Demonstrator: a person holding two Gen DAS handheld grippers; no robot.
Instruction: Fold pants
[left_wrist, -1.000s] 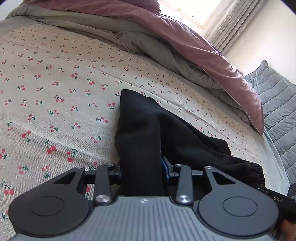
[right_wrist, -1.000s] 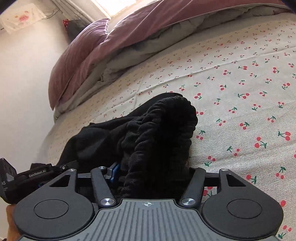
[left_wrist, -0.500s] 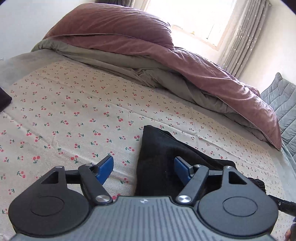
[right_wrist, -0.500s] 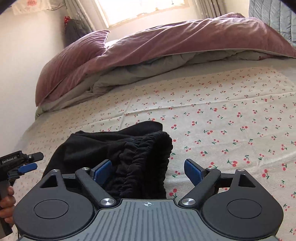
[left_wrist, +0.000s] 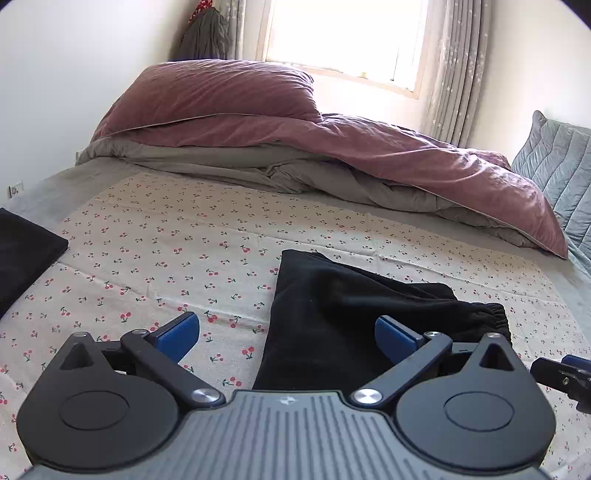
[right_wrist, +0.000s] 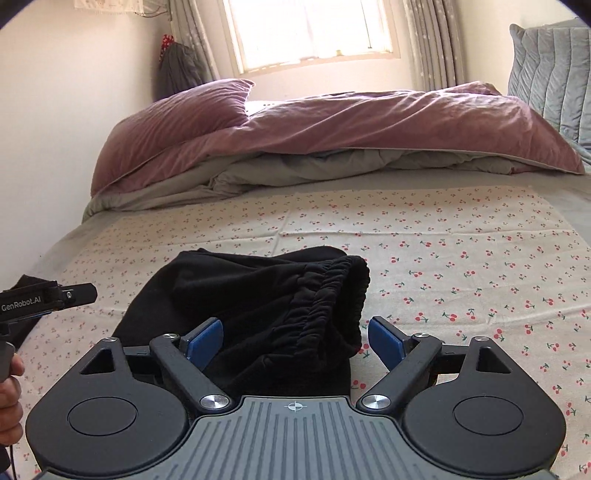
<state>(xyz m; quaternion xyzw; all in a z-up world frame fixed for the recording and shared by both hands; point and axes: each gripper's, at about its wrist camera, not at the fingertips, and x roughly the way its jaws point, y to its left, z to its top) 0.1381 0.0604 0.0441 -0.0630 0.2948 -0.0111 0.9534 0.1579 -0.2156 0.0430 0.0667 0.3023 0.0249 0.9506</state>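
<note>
The black pants (left_wrist: 351, 306) lie in a folded bundle on the cherry-print sheet (left_wrist: 166, 251), elastic waistband (right_wrist: 332, 291) toward the right. My left gripper (left_wrist: 286, 334) hovers above the bundle's left edge, its jaws opening wide; the blue pads (left_wrist: 177, 332) touch no cloth. My right gripper (right_wrist: 295, 339) is open over the waistband end of the pants (right_wrist: 251, 295), and its pads (right_wrist: 386, 341) stand clear on either side. Each gripper shows at the edge of the other's view.
A purple duvet (left_wrist: 332, 147) and pillow (left_wrist: 221, 92) are heaped across the far side of the bed under the window. A dark folded item (left_wrist: 26, 251) lies at the bed's left edge. A grey quilted cushion (left_wrist: 554, 166) stands at the right. A hand (right_wrist: 9, 398) holds the left tool.
Both grippers were shut on the pants, then let go, opened wide and lifted back. The pants now rest on the sheet, and the views tilted up toward the window.
</note>
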